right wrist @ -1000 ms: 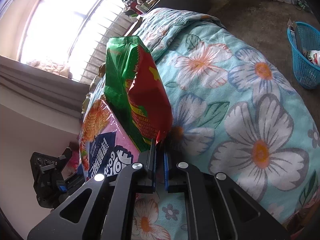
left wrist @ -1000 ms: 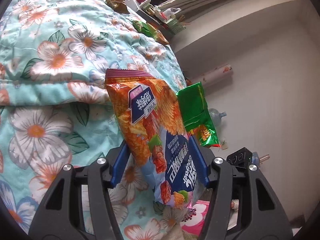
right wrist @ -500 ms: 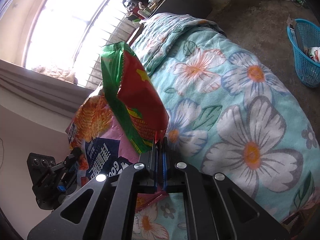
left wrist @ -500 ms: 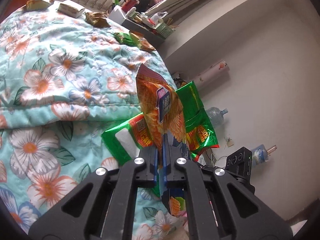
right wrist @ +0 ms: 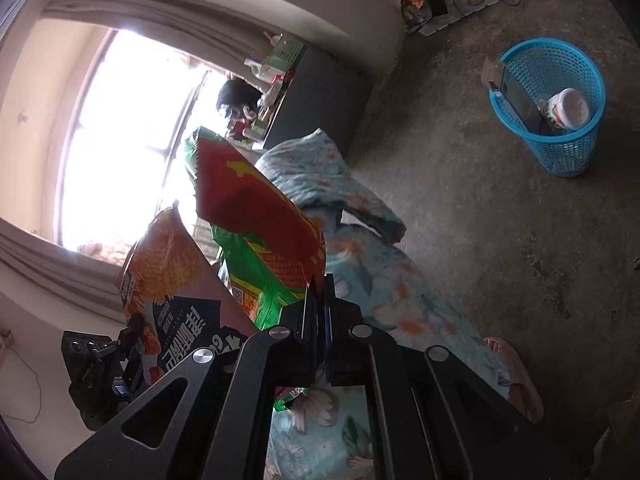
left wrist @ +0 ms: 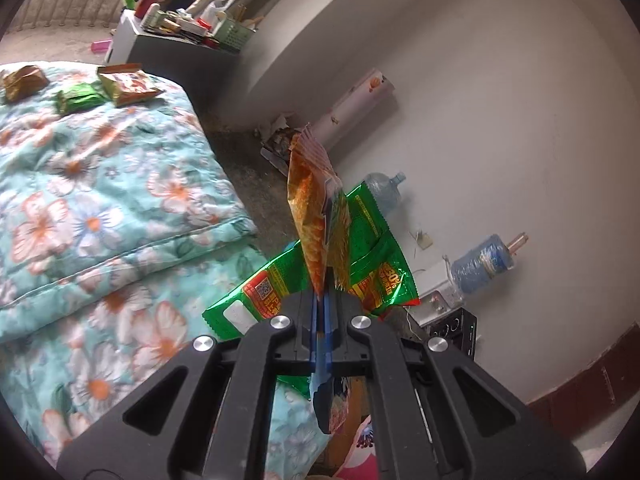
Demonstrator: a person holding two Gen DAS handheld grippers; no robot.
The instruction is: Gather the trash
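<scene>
- While you hold both grippers up over the bed edge, your left gripper [left wrist: 324,300] is clenched on the orange snack bag [left wrist: 316,208]; its blue pads are pressed together with the bag's lower part pinched between them, and the bag stands nearly upright above the jaws.
- On the floral quilt [left wrist: 100,208] at the far left of the left wrist view, three more wrappers lie loose near the pillow end: a brownish one [left wrist: 24,80], a small green one [left wrist: 78,98] and an orange-red one [left wrist: 128,86].
- Just behind the orange bag you see the green snack bag [left wrist: 372,248], which hangs beside it and overlaps it (that one belongs to your other hand).
- Further right, against the white wall, sit a rolled sheet [left wrist: 356,104], a clear water bottle [left wrist: 384,194] and a blue spool [left wrist: 480,264].
- From the right wrist view, the orange bag [right wrist: 168,276] shows at lower left, with the left gripper's black body [right wrist: 96,376] below it.
- Your right gripper [right wrist: 320,296] is closed tight on the green bag's [right wrist: 256,216] lower edge; the bag's red-and-green face rises up and to the left of the jaws.
- Well apart at the far right, a blue mesh basket [right wrist: 576,152] stands on the bare concrete floor [right wrist: 480,240], already holding a cup and a flat box.
</scene>
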